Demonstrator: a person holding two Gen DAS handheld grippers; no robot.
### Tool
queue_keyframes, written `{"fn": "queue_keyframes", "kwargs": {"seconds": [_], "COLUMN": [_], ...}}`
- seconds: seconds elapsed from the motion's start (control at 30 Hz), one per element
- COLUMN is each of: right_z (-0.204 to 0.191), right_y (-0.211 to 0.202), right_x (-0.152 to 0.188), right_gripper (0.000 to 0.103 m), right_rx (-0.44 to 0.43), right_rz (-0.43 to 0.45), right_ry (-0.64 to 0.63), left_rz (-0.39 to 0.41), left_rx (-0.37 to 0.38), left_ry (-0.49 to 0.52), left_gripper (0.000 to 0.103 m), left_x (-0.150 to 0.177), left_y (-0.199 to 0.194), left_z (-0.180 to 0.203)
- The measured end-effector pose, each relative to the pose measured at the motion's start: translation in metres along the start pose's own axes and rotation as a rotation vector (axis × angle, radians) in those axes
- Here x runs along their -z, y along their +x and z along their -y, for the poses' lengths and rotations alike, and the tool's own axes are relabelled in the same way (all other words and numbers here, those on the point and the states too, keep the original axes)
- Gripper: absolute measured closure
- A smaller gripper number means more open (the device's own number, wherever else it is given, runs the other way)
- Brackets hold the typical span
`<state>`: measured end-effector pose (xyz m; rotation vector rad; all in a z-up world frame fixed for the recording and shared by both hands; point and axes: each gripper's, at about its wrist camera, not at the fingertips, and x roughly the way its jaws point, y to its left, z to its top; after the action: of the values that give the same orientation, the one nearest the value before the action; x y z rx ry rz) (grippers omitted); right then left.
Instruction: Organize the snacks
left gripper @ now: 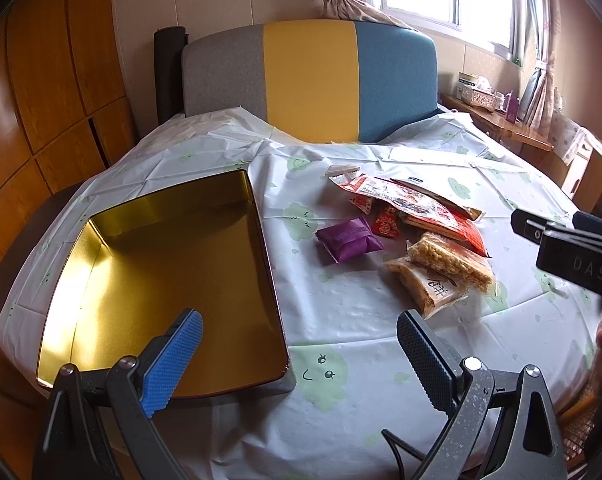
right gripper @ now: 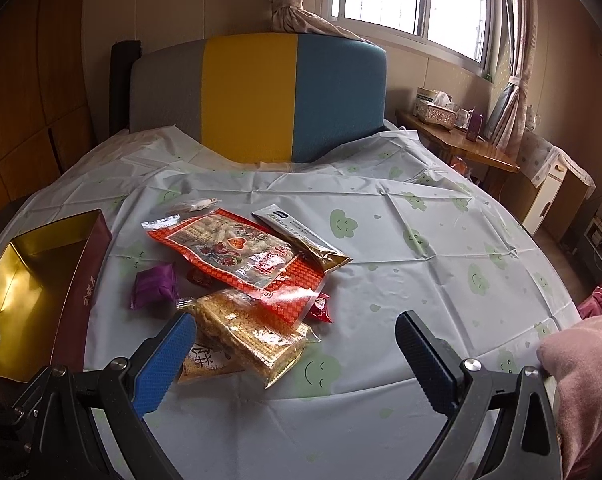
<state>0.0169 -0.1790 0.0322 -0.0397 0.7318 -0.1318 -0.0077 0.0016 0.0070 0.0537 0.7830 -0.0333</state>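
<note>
On the bench's smiley-print cloth, I see the snacks heaped right of the open gold tin: purple packet, red bag, rice crackers. My left gripper and right gripper hover spread wide, holding nothing.

One open gold-lined tin. One purple packet. One large red bag. One long stick pouch with a gold end. Two clear packs of puffed-grain bars. Perhaps three small red wrapped sweets, partly hidden under the bag. One small pale wrapper behind the pile.
</note>
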Motion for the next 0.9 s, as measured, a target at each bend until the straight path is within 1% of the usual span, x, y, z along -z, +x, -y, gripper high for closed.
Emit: {"fn": "queue_keyframes", "kwargs": {"seconds": [0.3,0.47,0.5,0.53,0.57,0.6,0.63,0.67,0.73,0.77,0.83,0.9], "right_z": [0.019,0.040,0.046,0.052,0.059,0.066,0.073,0.081,0.095,0.101,0.108,0.110], "right_y": [0.003,0.017,0.021,0.027,0.034,0.042,0.050,0.056,0.068,0.071,0.071,0.072], "right_x": [-0.027,-0.047,-0.050,-0.053,-0.055,-0.055,-0.055,-0.055,-0.052,-0.052,-0.052,-0.052], "right_gripper": [0.002,0.002,0.002,0.002,0.003,0.004,0.008,0.010,0.011,0.011,0.012,0.012], "right_rx": [0.025,0.058,0.070,0.084,0.099,0.110,0.124,0.135,0.126,0.113,0.092,0.081], "right_rz": [0.033,0.037,0.043,0.045,0.039,0.032,0.020,0.004,-0.031,-0.048,-0.041,-0.044], "right_ry": [-0.023,-0.036,-0.039,-0.042,-0.039,-0.032,-0.023,-0.007,0.053,0.092,0.147,0.165], "left_rz": [-0.016,-0.049,-0.058,-0.065,-0.076,-0.092,-0.108,-0.121,-0.159,-0.178,-0.214,-0.243], "left_rx": [-0.003,0.039,0.054,0.069,0.090,0.114,0.139,0.166,0.228,0.260,0.308,0.338], "left_ry": [0.002,0.004,0.009,0.015,0.023,0.027,0.024,0.016,-0.008,-0.026,-0.063,-0.104], "left_gripper": [0.005,0.005,0.008,0.017,0.022,0.030,0.036,0.041,0.056,0.059,0.066,0.068], "left_x": [-0.003,-0.007,-0.009,-0.010,-0.013,-0.016,-0.020,-0.023,-0.033,-0.038,-0.047,-0.057], "left_y": [0.008,0.015,0.017,0.018,0.021,0.023,0.027,0.030,0.038,0.043,0.053,0.064], "left_z": [-0.001,0.001,0.003,0.004,0.006,0.008,0.009,0.010,0.014,0.016,0.022,0.027]}}
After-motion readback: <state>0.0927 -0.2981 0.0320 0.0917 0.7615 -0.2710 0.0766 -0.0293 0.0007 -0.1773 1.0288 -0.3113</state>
